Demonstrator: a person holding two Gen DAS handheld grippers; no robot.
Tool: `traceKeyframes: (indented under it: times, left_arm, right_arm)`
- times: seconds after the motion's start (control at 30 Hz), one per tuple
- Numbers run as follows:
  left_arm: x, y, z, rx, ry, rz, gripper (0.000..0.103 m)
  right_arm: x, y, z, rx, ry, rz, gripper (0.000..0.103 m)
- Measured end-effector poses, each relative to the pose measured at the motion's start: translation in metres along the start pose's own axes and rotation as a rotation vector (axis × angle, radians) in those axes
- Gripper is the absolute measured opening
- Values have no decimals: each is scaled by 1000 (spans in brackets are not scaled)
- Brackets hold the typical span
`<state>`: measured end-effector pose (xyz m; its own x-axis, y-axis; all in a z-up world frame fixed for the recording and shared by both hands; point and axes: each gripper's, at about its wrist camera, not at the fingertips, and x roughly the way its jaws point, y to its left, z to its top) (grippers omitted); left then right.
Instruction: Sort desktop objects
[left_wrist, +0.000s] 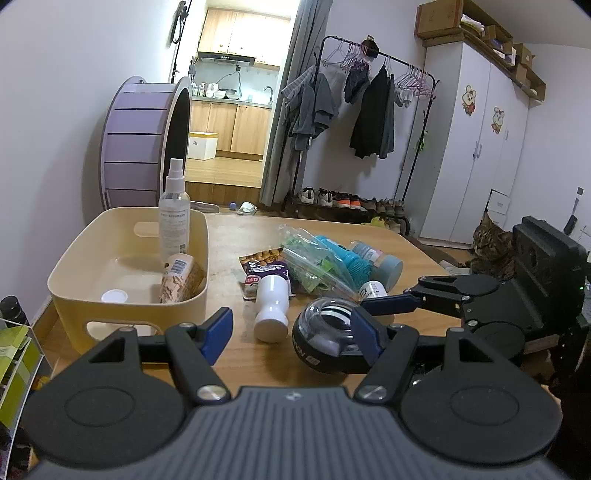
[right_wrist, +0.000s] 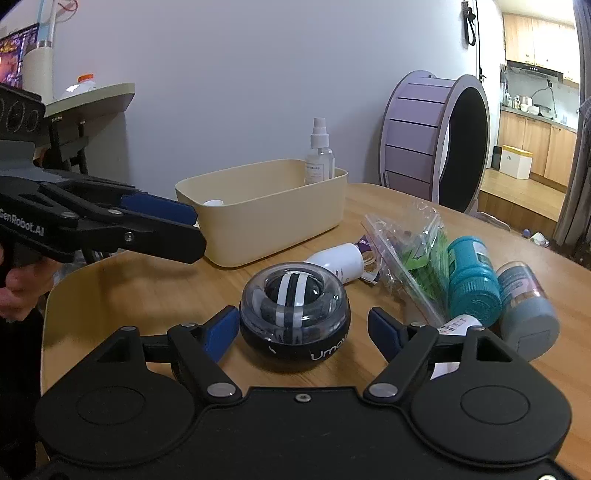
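Note:
A black and clear gyro ball (right_wrist: 294, 317) rests on the wooden table (right_wrist: 147, 288), between the open fingers of my right gripper (right_wrist: 303, 328); I cannot tell if the pads touch it. It also shows in the left wrist view (left_wrist: 325, 332). My left gripper (left_wrist: 291, 332) is open and empty, just left of the ball. A cream bin (left_wrist: 125, 273) holds a spray bottle (left_wrist: 173, 210), a patterned tube (left_wrist: 183, 277) and a white cap (left_wrist: 114, 296). A white bottle (left_wrist: 271, 306) lies beside the ball.
A snack packet (left_wrist: 258, 273), a plastic bag of green items (right_wrist: 410, 254), a teal bottle (right_wrist: 472, 280), a grey jar (right_wrist: 528, 306) and a small white tube (left_wrist: 373, 288) lie on the table. A cat (left_wrist: 491, 247) sits at the right. A purple wheel (left_wrist: 144, 144) stands behind.

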<state>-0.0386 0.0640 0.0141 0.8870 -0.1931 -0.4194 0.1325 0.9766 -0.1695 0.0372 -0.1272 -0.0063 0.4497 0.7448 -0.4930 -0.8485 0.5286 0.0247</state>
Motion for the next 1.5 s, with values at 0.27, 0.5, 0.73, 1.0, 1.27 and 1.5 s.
traceKeyframes:
  times: [0.27,0.5,0.73,1.0,1.27,1.5]
  left_arm:
    - [-1,1,-1,7,36,-11,69]
    - [-5,4,-3,19,43,-8,69]
    - [-10,7,-4,17,38,-2,69]
    - [-20,16,-2,-4,16,14,69]
    - [-41,28,3,-27,-54,60,69]
    - [-52,46,7,-73,-88,169,70]
  right_arm:
    - [8,-1,2,17,-12,8,81]
    - [19,2,2,30,3,11,80]
    - [24,-1,2,71,13,24,71]
    - [5,-8,11,145,-51,-4,70]
    - [-3,-4,47,128,-114,5,70]
    - [40,8,84,76,-107,63,70]
